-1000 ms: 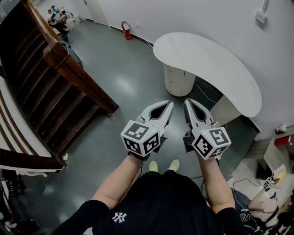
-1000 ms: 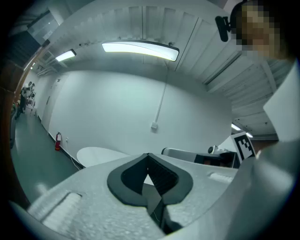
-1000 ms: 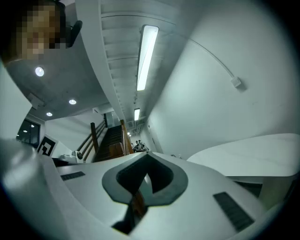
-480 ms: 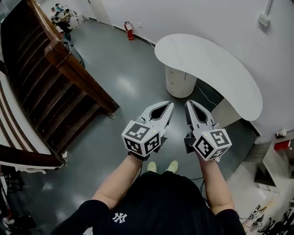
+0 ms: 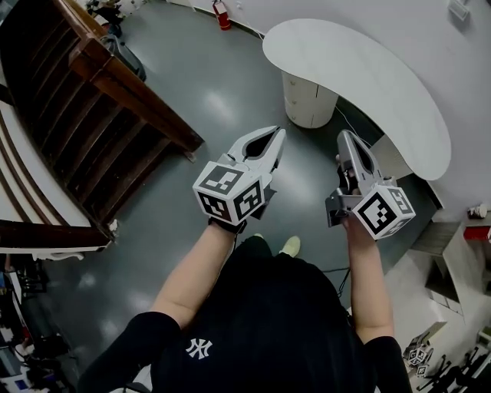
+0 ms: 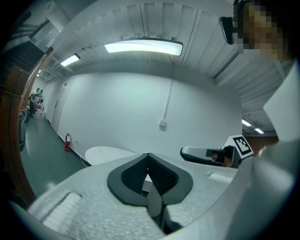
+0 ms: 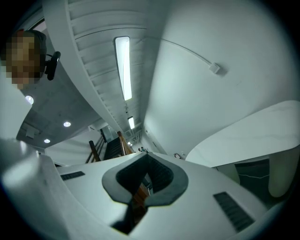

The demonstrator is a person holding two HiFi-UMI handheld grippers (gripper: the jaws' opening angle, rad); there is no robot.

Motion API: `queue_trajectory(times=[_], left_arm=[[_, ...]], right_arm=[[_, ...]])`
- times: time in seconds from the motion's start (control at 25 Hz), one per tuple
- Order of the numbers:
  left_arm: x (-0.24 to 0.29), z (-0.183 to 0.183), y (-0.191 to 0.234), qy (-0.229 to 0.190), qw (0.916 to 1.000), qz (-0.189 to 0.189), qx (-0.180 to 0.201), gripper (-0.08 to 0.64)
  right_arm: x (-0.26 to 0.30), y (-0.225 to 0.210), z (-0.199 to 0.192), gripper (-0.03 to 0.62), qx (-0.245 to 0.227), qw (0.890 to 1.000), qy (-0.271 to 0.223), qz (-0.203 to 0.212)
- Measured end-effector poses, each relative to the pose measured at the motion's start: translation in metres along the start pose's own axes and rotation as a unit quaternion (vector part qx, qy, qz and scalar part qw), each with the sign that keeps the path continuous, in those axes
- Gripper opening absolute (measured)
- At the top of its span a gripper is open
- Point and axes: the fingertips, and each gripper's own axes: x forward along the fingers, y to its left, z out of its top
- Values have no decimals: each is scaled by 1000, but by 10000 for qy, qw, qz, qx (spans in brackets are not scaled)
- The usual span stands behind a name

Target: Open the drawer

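A white rounded drawer cabinet (image 5: 308,101) stands under the left end of a curved white table (image 5: 368,73); thin seams mark its drawer fronts. My left gripper (image 5: 279,131) is held in the air over the grey floor, short of the cabinet, shut and empty. Further right, my right gripper (image 5: 346,133) is also shut and empty, near the table's front edge. In the left gripper view the jaws (image 6: 148,155) meet at their tips, with the table (image 6: 105,153) and the right gripper (image 6: 206,155) beyond. Shut jaws (image 7: 146,155), the table (image 7: 248,136) and the cabinet (image 7: 284,176) appear in the right gripper view.
A dark wooden staircase (image 5: 92,115) with a heavy railing fills the left side. A red fire extinguisher (image 5: 222,13) stands by the far wall. Boxes and cables (image 5: 453,276) lie on the floor at the right. Grey floor (image 5: 222,92) lies between stairs and table.
Both grippers have risen and spread apart; the right one swung out to the right. The view has shifted forward, so the table and cabinet sit closer.
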Motion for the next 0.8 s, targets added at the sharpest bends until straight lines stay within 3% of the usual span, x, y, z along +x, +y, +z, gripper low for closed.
queue_trajectory(times=[0.44,0.8], left_arm=[[38,-18,25,241,9997,59,-4,9],[99,-25,98,375,9993,-5,33,9]], right_arm=[[32,-28,3,15,243,9995,-34,198],[124,-60,-5,15,167,9995,185,169]])
